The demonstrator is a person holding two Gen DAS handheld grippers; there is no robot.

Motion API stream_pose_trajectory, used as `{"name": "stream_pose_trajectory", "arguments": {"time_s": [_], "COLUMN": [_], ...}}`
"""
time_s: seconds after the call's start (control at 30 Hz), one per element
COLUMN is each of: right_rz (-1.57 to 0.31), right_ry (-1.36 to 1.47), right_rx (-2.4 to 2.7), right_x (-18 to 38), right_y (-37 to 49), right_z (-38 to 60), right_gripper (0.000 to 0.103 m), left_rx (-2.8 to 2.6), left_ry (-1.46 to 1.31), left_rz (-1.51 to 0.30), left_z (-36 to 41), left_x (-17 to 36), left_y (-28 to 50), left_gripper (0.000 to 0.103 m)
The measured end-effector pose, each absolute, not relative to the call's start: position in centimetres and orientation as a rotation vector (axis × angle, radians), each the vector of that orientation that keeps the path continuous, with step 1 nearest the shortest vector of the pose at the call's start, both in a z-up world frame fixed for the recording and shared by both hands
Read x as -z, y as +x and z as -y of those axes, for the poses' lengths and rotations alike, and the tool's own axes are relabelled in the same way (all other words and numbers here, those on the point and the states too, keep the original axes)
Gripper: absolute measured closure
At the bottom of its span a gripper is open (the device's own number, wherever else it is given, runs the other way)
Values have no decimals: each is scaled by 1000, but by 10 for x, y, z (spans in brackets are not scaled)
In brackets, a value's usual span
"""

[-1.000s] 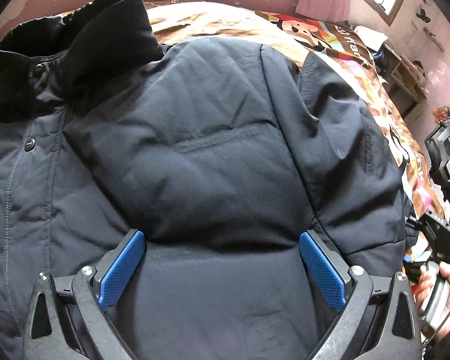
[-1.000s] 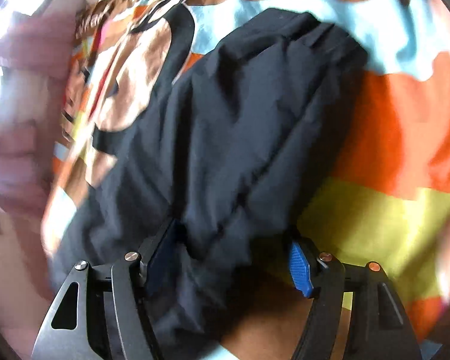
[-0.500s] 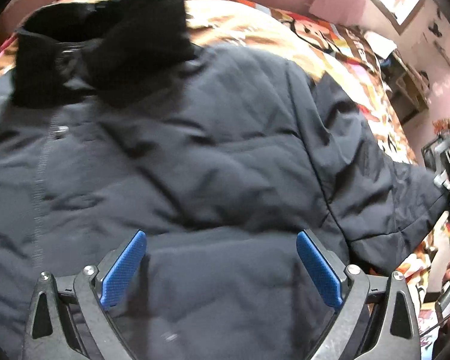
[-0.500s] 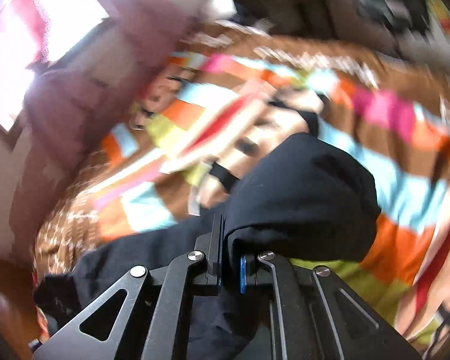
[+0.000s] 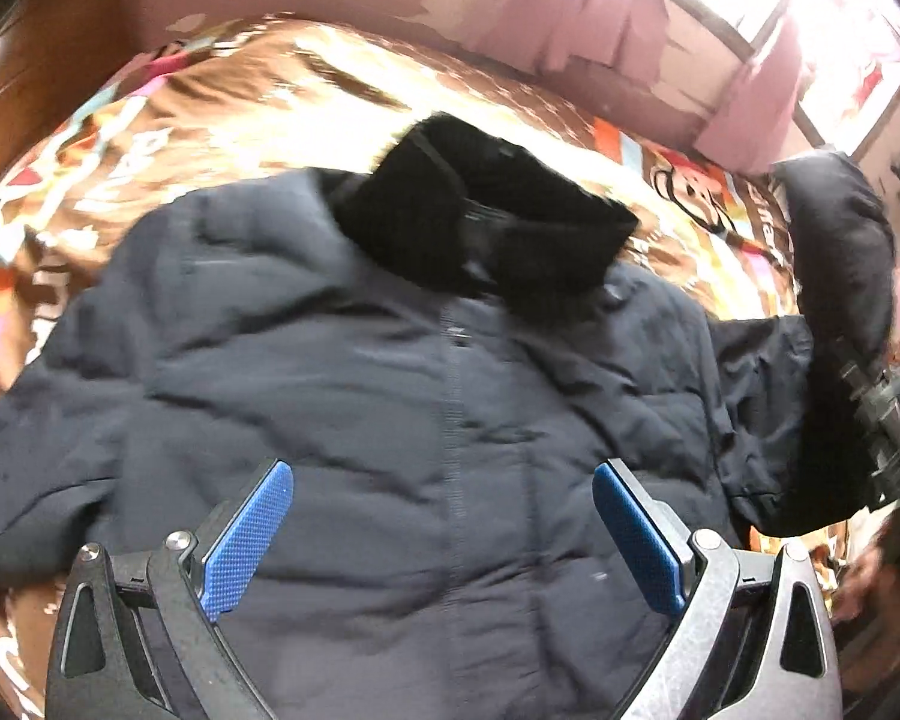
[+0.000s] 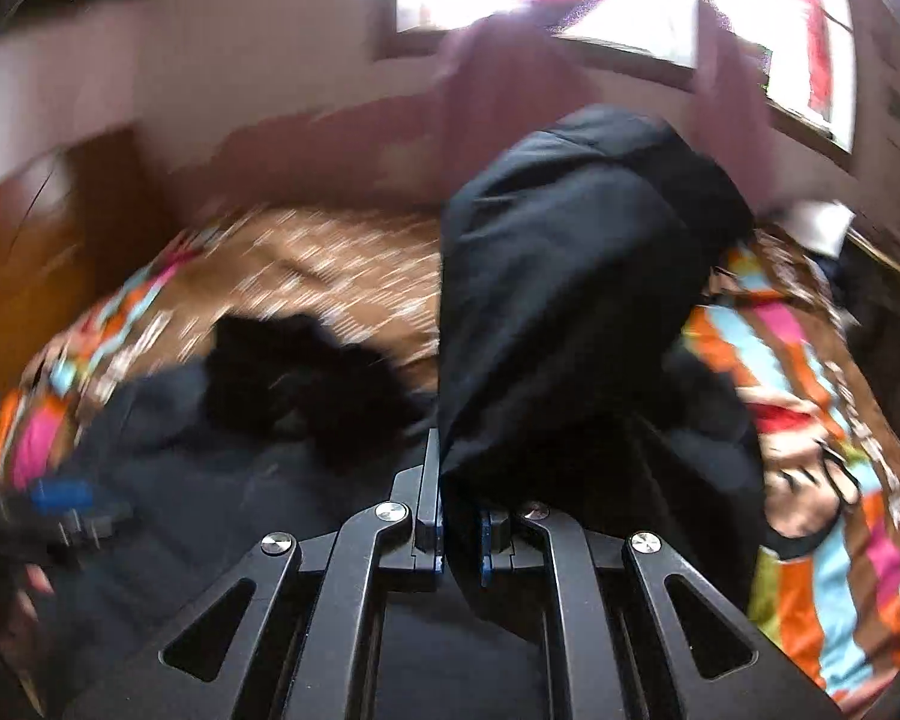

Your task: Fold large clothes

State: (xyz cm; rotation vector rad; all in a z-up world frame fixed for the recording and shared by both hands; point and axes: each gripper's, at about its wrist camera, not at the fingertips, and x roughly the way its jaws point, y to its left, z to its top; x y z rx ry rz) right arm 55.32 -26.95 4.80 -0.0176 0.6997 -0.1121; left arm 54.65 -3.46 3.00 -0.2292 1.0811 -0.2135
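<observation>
Right wrist view: our right hand-held gripper [image 6: 461,531], clamped on the jacket's sleeve [image 6: 570,300], has now lifted it above the bed [image 6: 810,372]. Our left hand-held gripper [image 5: 444,531] hovers wide over the jacket [image 5: 390,390], so the sleeve fold is underway.

The left black two-finger gripper [image 5: 443,531] has angular, matte black linkage arms with triangular cut-outs and round silver screw heads. Its textured blue rectangular finger pads [image 5: 247,540] are dotted like rubber grip. The right black two-finger gripper [image 6: 459,531] is the same build, with thin blue pad edges. Bare skin of a blurred hand [image 6: 6,591] shows.
</observation>
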Motion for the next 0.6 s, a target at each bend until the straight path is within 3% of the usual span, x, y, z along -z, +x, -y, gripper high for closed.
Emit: {"name": "stream_pose_trajectory", "arguments": {"time_s": [0.1,0.2,0.27,0.33,0.6], "right_rz": [-770,-881,-965,-1018,-1017], "right_ry": [-91,-127,-132,-138,-114], "right_rx": [25,-81,-140,-163,-165], "right_x": [-20,15,40,55,44], "right_y": [551,542,533,517,440], "right_z": [227,190,180,178,223], "right_gripper": [95,83,46,35,30], "left_rx": [204,221,230,238,280], "left_ry": [-275,-367,-423,-459,-509], "left_rz": [-1077,-1089,-1116,-1143,-1204], "left_z": [2,-21,-30,-29,-3], "left_x": [-22,-6,11,25,53], "left_y": [540,531,529,528,547], "left_gripper": [3,3,3,3,3]}}
